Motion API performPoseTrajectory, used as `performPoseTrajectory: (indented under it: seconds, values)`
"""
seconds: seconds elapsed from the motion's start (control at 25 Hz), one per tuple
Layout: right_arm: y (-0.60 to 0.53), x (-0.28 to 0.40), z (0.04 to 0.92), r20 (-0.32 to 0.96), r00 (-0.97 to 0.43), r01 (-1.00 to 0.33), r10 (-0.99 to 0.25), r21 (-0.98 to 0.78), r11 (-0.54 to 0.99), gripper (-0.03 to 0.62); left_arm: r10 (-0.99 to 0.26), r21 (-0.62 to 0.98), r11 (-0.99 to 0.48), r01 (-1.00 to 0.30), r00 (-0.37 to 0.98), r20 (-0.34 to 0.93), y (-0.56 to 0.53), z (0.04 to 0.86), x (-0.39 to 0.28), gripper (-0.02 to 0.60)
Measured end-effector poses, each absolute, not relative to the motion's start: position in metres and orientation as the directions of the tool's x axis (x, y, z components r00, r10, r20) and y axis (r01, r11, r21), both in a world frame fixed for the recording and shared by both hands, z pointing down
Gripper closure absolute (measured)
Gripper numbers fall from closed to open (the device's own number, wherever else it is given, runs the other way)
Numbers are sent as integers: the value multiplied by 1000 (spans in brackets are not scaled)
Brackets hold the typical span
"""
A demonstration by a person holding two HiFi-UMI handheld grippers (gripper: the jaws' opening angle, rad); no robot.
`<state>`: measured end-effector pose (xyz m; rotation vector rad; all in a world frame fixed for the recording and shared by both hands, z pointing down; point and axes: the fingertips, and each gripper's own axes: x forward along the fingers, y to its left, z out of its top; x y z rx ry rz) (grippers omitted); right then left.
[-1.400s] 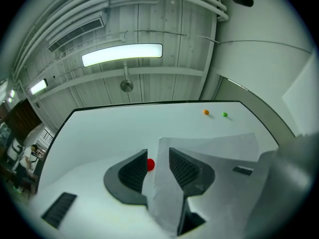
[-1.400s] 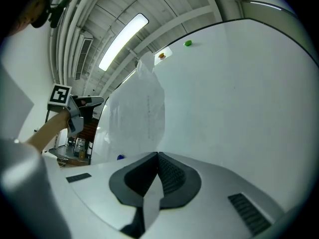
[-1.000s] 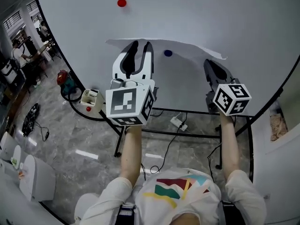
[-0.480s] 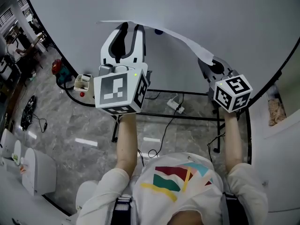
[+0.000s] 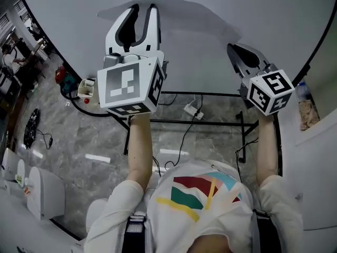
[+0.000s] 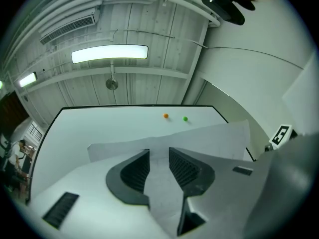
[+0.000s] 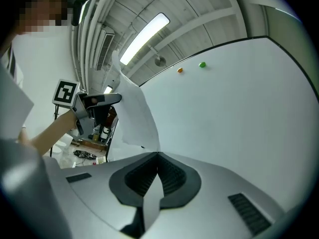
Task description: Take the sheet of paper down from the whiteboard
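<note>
The white sheet of paper (image 5: 195, 15) hangs loose in front of the whiteboard (image 5: 253, 4). My right gripper (image 5: 232, 48) is shut on its right corner. In the right gripper view the sheet (image 7: 135, 114) runs from the pinched jaws of the right gripper (image 7: 157, 155) up and to the left. My left gripper (image 5: 143, 8) is at the sheet's left part with its fingers apart. In the left gripper view the paper (image 6: 209, 138) shows in the gap of the left gripper (image 6: 157, 153), and the pads do not press on it.
An orange magnet (image 6: 165, 116) and a green magnet (image 6: 185, 118) sit high on the board. The board's black stand (image 5: 200, 123) and a power strip (image 5: 189, 109) are below. A small box (image 5: 87, 86) and cables lie on the floor at left.
Both grippers have shifted up the picture with the sheet. The paper has come away from the board and curled; the red and blue magnets are gone from the head view.
</note>
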<state>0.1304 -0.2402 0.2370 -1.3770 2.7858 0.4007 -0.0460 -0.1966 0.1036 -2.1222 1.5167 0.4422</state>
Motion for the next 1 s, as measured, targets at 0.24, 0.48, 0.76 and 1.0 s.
performPoseTrajectory:
  seconds: [0.24,0.48,0.76,1.0]
  values:
    - [-237,117,265,54,-699,-679,-713,263,685,580,-798,-213,-263,-941,336,-501,-202,107,-28,416]
    - [-249,104,311,171,-709,-637,-684,259,726,580,-885,-179,-242,-954,293,-363,-252,163,-28,417]
    - [-260,85,340,178,-607,-735,-775,246,632,580,-915,-110,-295,-949,314,-254,-257,234,-49,416]
    - [-266,69,342,158,-536,-779,-829,287,558,580,-924,-71,-307,-949,315,-219,-254,258,-74,416]
